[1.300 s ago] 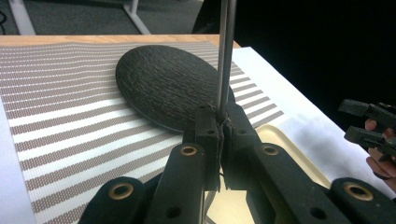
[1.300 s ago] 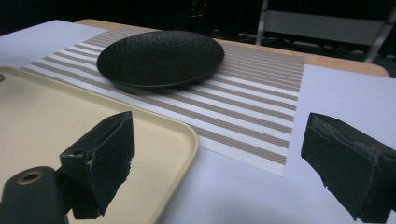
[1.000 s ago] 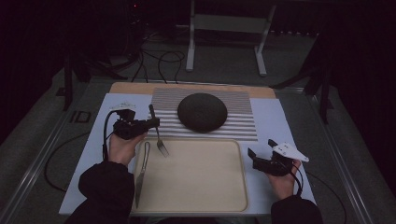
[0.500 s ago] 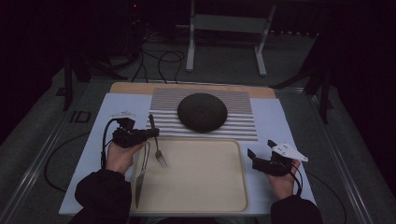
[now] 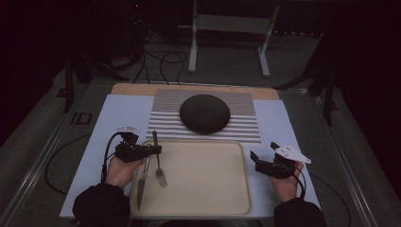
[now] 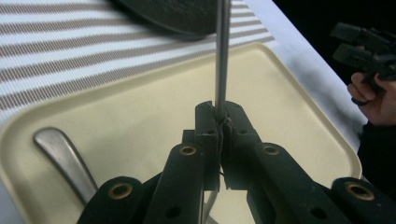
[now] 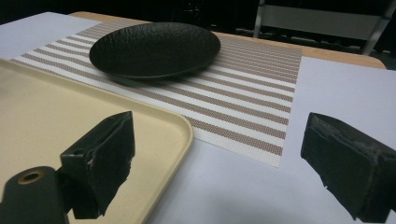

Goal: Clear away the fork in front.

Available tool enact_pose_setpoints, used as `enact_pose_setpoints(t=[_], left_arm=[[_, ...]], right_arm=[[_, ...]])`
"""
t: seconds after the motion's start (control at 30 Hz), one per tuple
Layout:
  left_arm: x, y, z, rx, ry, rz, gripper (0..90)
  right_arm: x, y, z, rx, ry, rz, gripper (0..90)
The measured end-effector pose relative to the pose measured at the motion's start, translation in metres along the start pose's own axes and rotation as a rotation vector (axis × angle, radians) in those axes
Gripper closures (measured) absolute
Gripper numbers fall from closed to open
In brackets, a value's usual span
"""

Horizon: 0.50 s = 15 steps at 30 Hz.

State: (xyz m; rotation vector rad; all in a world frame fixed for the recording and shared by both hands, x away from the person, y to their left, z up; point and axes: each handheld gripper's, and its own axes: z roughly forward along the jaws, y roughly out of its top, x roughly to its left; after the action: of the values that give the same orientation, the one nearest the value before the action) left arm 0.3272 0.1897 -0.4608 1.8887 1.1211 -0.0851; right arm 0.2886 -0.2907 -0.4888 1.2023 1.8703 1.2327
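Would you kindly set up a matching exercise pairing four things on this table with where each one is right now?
Things:
1. fork
2. knife
3. black plate
4. right gripper

Places or states:
A. on the striped mat
B. lying at the cream tray's left edge
C. open, beside the tray's right edge
D. clamped by its handle in the left gripper

Pairs: 1-D, 2-B, 3-A, 4-C

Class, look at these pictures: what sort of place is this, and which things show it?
Probably a lab bench staged as a dining table: a striped placemat under a dark plate, a cream tray, and cables on the dark floor.
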Motion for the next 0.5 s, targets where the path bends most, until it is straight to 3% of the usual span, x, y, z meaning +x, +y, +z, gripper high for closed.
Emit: enact_pose_setpoints(t=[0.07,0.2,0.37,0.5], left_arm=[[-0.001,-0.003,0.004,0.032,0.045,0.024,84.8],[0.002,-0.010,0.012,0.062,0.071,0.027,81.5],[0.005,-0.018,0.019,0.079,0.090,0.030,78.9],[0.008,-0.026,0.021,0.088,0.071,0.012,78.0]], right_arm=[[0.000,0.000,0.000,-0.001,-0.003,-0.001,9.8],[-0.001,0.000,0.000,-0.001,-0.007,-0.002,9.8],[-0.001,0.000,0.000,0.001,-0.008,-0.004,9.8],[-0.001,0.000,0.000,0.000,-0.010,-0.004,9.8]])
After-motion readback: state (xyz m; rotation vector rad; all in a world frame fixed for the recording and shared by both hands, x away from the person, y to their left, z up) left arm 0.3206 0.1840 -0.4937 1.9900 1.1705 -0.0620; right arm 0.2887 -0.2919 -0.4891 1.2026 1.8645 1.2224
